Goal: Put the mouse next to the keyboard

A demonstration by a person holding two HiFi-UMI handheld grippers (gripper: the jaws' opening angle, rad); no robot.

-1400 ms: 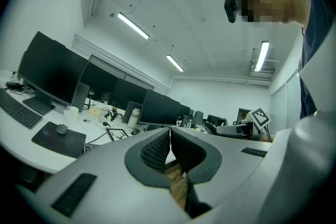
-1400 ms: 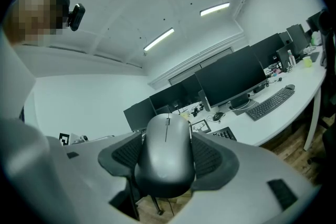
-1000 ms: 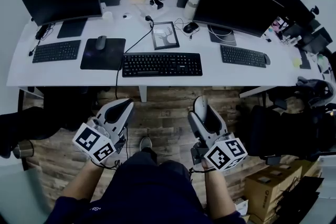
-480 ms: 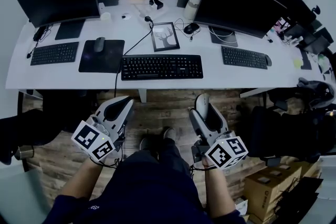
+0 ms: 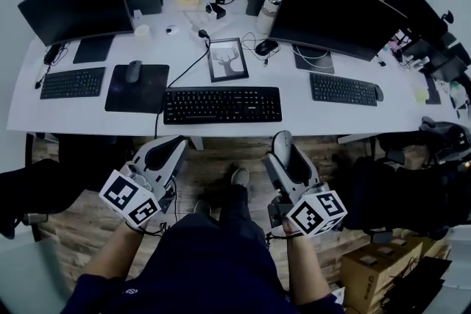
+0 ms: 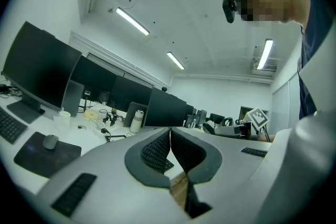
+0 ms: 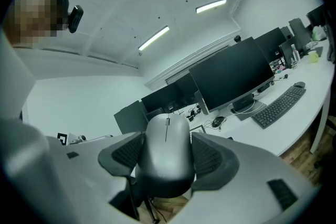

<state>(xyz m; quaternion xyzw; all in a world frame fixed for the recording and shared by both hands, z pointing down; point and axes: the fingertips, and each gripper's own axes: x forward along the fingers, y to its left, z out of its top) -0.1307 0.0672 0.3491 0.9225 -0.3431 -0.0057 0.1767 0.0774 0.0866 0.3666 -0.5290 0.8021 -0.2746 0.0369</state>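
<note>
A grey mouse (image 7: 167, 152) sits clamped between the pads of my right gripper (image 7: 167, 157), which is shut on it. In the head view that gripper (image 5: 283, 147) hangs below the desk's front edge with the mouse (image 5: 282, 143) at its tip. My left gripper (image 5: 173, 149) is beside it on the left, below the desk edge; its jaws (image 6: 169, 136) are shut with nothing between them. The black middle keyboard (image 5: 221, 104) lies on the white desk (image 5: 294, 103) straight ahead of both grippers.
Two more keyboards (image 5: 72, 82) (image 5: 341, 89) lie left and right. A mouse pad (image 5: 137, 87) bears another mouse (image 5: 133, 70). A deer picture frame (image 5: 227, 59), a black mouse (image 5: 266, 46), cables, a bottle (image 5: 268, 9) and monitors (image 5: 338, 2) (image 5: 72, 4) stand behind. Office chairs (image 5: 434, 195) and boxes sit right.
The desk has slid nearer in the head view as the person steps toward it. Both grippers keep their places and states, the right still shut on the mouse.
</note>
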